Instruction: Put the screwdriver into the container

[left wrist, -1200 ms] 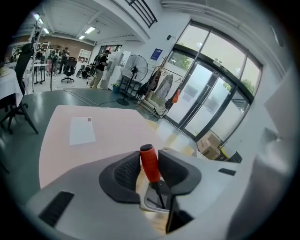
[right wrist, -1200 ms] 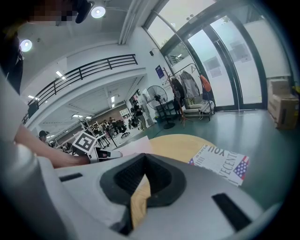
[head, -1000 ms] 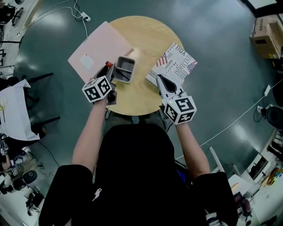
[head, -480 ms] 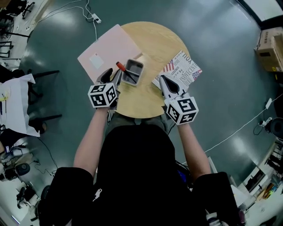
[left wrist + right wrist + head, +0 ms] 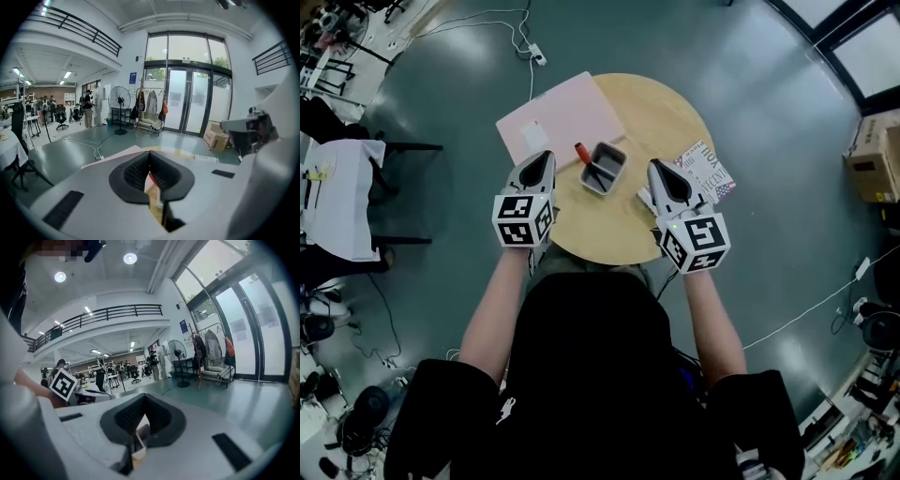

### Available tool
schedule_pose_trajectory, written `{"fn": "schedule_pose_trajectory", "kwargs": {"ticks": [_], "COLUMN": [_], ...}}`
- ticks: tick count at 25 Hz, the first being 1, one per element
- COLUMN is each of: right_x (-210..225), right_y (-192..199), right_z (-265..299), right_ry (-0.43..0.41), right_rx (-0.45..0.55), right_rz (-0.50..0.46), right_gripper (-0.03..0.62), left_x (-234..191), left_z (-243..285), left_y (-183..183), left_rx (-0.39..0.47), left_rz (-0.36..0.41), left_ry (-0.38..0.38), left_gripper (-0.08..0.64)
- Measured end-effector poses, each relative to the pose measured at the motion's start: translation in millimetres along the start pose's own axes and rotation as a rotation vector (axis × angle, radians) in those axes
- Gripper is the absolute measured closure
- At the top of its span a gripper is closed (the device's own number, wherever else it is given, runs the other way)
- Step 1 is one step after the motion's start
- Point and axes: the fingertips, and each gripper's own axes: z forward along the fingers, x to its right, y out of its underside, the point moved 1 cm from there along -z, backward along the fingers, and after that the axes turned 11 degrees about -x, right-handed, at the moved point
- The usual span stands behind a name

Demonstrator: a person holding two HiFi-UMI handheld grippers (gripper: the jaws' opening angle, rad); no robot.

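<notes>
Red handle, dark shaft: the screwdriver [image 5: 582, 155] lies slanted in the grey container [image 5: 617, 176], shaft down inside, handle poking over the upper-left rim. The container sits near the middle of the round wooden tabletop [image 5: 619, 225], between a pink sheet [image 5: 562, 117] at upper left and a newspaper [image 5: 712, 173] at right.

The left gripper [image 5: 547, 156] is just left of the container and apart from it. Its jaws have just been closing and are now pressed together, with nothing between them. The right gripper [image 5: 657, 165] is right of the container, jaws also pressed together and empty.

Only the head view shows the container, screwdriver and whole tabletop. The left gripper view shows the room instead: glass doors [image 5: 187, 103], a standing fan [image 5: 119, 99], a cardboard box [image 5: 216, 139]. A sliver of red shows below its pads, too small to tell what it is. The right gripper view alone shows the left gripper's marker cube [image 5: 63, 383] and a balcony railing [image 5: 112, 312] overhead
</notes>
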Motion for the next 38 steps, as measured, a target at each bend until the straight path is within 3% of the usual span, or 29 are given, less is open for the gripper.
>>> {"fn": "schedule_pose_trajectory", "kwargs": {"ticks": [11,16,38], "right_x": [-23,-32,-22], "right_y": [-55,-56,-44], "right_z": [-30,-37,-39], "right_ry": [-0.032,-0.033,-0.006], "right_rx": [0.099,0.108,0.093], "right_rz": [-0.053,-0.062,-0.047], "right_gripper": [0.591,0.591,0.591], "left_x": [5,8,27], "left_z": [-69,-89,-80], "left_y": [-56,-63,-56], "left_rx": [0.166,0.204,0.176], "left_rz": [0.043,0.062,0.117], "left_ry": [-0.04,-0.05,-0.001], "left_gripper": [0.557,0.557,0.558]}}
